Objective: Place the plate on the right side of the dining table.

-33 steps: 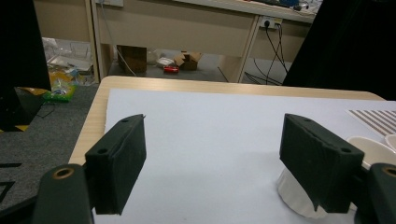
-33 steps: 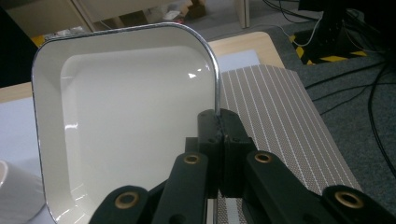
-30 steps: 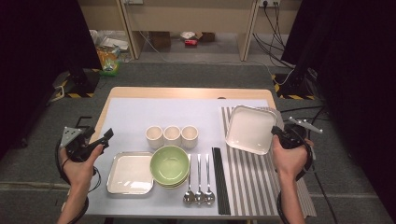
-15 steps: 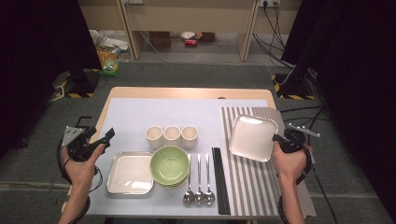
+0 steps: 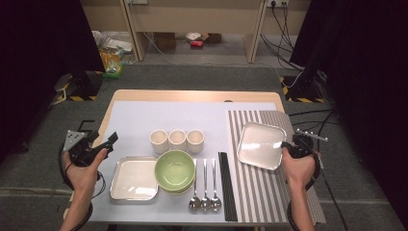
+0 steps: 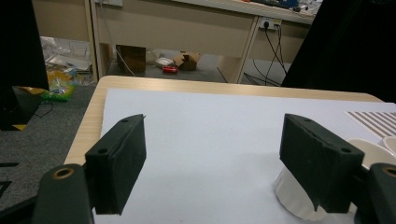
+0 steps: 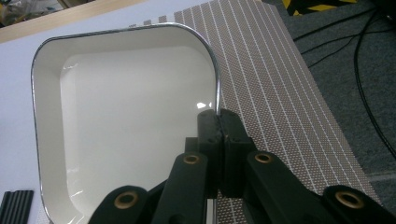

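Right tongs (image 7: pixel 218 122) — jaws pinched together on the rim of the square white tray (image 7: pixel 126 116), gripping its right edge near a rounded corner. In the high view the tray (image 5: pixel 260 144) sits over the striped placemat (image 5: pixel 269 192) at the right side of the desk (image 5: pixel 192 96); whether it rests flat on the mat or hangs just above it cannot be told.

Left tongs (image 6: pixel 212 163) — jaws spread wide, nothing between them. In the high view they (image 5: pixel 108 143) hover at the desk's left edge, apart from the dishes.

Rest of layout, high view: 3 cups (image 5: pixel 177 140) in a row mid-desk; green bowl (image 5: pixel 175 169) just in front of them; second square tray (image 5: pixel 134 178) touching the bowl's left; 3 spoons (image 5: pixel 204 185) to its right, then black chopsticks (image 5: pixel 227 185) along the placemat's left border.
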